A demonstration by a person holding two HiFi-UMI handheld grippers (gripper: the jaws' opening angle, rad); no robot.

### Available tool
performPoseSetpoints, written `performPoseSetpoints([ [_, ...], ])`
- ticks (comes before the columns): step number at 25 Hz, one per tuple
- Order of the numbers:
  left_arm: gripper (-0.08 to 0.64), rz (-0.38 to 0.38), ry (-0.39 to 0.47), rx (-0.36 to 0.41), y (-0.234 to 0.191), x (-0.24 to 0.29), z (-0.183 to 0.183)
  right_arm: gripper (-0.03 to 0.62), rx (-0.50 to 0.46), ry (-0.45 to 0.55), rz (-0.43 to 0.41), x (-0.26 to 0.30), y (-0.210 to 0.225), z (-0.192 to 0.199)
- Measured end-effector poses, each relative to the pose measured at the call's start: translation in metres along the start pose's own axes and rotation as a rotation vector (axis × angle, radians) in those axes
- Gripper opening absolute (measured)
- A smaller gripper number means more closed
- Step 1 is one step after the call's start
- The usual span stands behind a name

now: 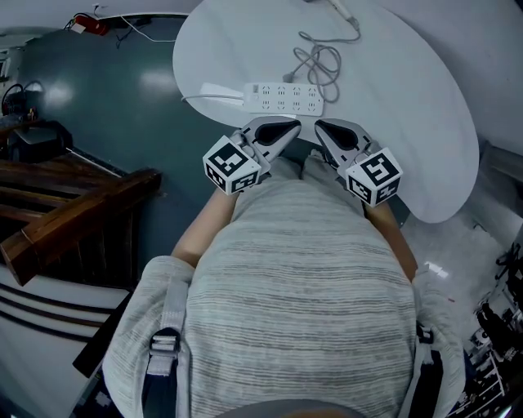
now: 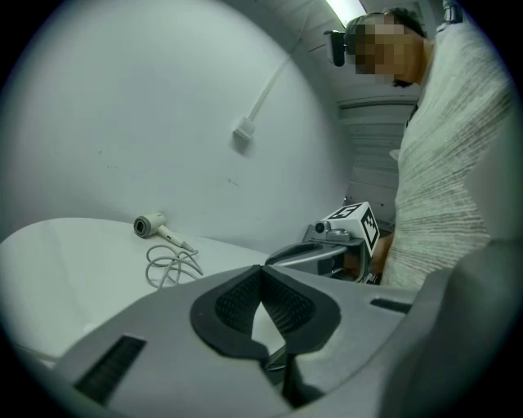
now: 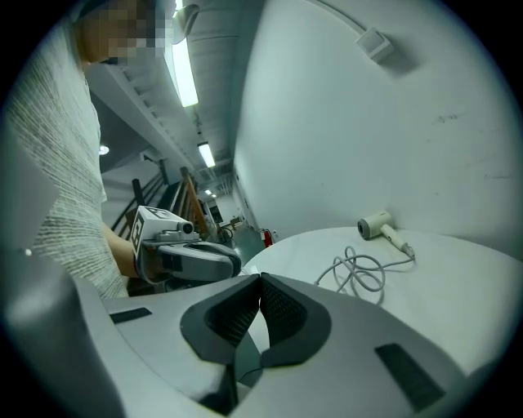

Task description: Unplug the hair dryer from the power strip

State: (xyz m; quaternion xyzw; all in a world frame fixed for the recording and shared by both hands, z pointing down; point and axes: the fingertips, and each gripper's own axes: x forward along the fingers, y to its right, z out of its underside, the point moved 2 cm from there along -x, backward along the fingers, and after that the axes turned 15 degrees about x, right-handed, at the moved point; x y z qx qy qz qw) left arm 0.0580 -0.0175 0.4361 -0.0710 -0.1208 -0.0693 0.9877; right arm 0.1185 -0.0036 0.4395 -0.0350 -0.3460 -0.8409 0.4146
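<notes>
A white power strip (image 1: 282, 98) lies on the round white table (image 1: 409, 122), near its front edge. Behind the strip sits a coiled grey cord (image 1: 317, 64), which runs back to the white hair dryer (image 1: 343, 10) at the far edge. I cannot tell whether the plug sits in a socket. My left gripper (image 1: 294, 123) and right gripper (image 1: 319, 125) hover side by side just short of the strip, both shut with nothing between the pads. The left gripper view shows the dryer (image 2: 151, 225) and cord (image 2: 172, 265); the right gripper view shows the same dryer (image 3: 376, 224) and cord (image 3: 355, 271).
The strip's own white lead (image 1: 214, 91) runs off to the left over the table's edge. Dark wooden beams (image 1: 73, 212) lie on the teal floor at left, and a red object (image 1: 90, 24) sits at the far left. The person's torso fills the near foreground.
</notes>
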Motion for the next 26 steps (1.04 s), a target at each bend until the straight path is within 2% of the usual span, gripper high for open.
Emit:
performPoseSetpoints([
  [5,0.005,-0.025,-0.003,-0.013,0.007,0.003,0.003,0.025,-0.006,-0.027,0.007,-0.004,0.008,0.005],
  [20,0.006,-0.094,-0.002,-0.032,0.025,0.009,0.004,0.025,-0.022,-0.093,-0.092,-0.011,0.008,0.015],
  [26,0.006,-0.104,0.030,-0.059,0.034,0.011,0.000,0.025,-0.046,-0.112,-0.119,-0.018,0.004,0.017],
])
